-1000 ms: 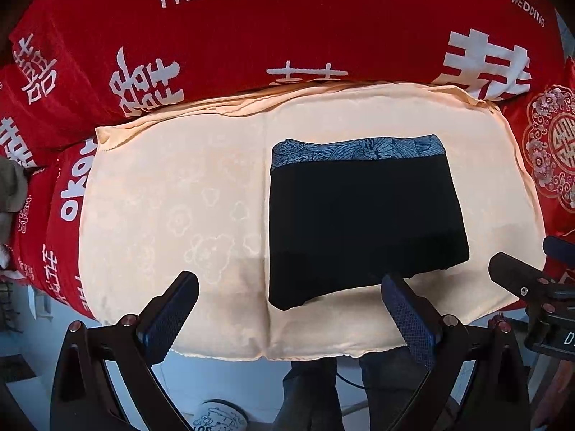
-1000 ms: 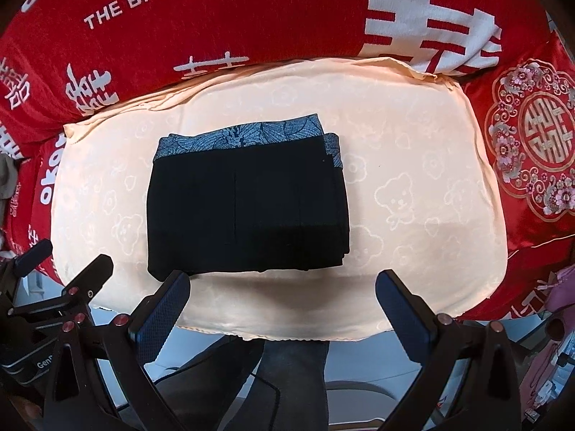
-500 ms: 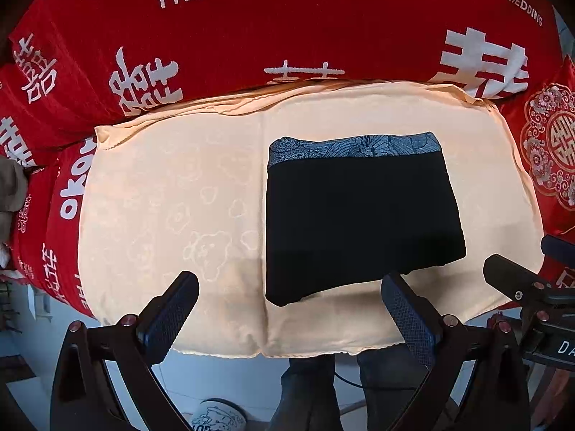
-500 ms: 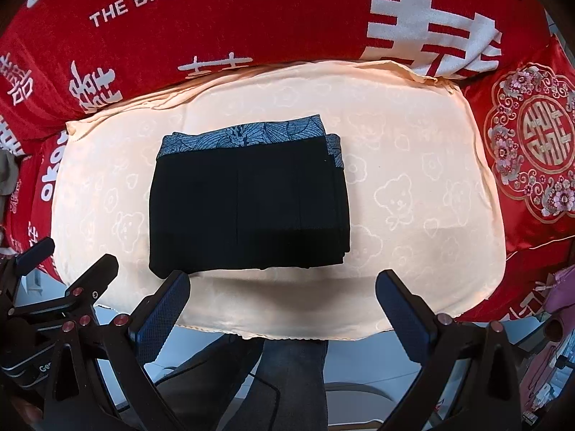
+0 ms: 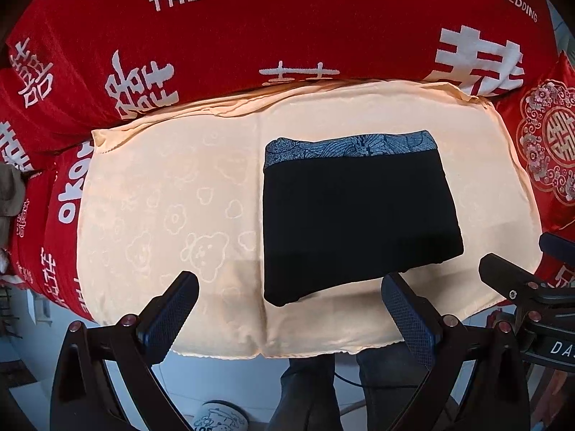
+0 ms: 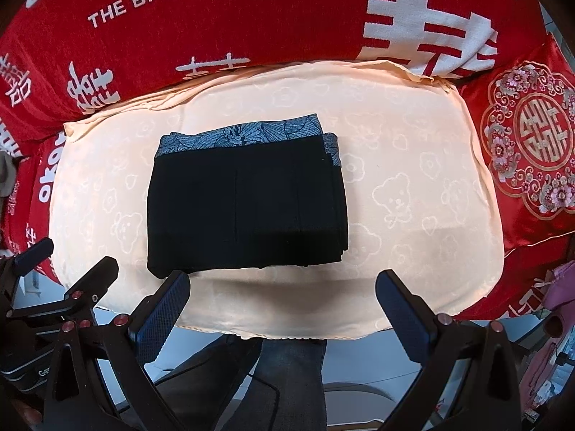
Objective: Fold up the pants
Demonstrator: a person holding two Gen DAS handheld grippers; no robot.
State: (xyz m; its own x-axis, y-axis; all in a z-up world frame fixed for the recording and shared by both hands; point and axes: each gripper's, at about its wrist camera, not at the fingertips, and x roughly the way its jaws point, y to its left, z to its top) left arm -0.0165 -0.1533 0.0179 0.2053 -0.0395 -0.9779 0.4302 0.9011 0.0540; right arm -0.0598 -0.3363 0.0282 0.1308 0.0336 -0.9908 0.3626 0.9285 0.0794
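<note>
The black pants (image 5: 355,215) lie folded into a flat rectangle on a peach cloth (image 5: 172,215), with a blue patterned waistband (image 5: 352,147) along the far edge. In the right wrist view the same pants (image 6: 248,201) sit left of centre, layered edges showing on their right side. My left gripper (image 5: 287,309) hangs open above the cloth's near edge, holding nothing, its right finger just before the pants' near edge. My right gripper (image 6: 284,305) is open too and empty, its left finger near the pants' near left corner.
A red sofa cover with white lettering (image 5: 251,36) rises behind the peach cloth (image 6: 413,179). A red embroidered cushion (image 6: 532,151) lies at the right. A person's legs in dark trousers (image 6: 287,388) stand below the seat edge. Each gripper shows at the other view's side (image 5: 532,287).
Both grippers have drawn back slightly from the sofa, so the folded pants sit a little higher in each view. The pants themselves have not moved.
</note>
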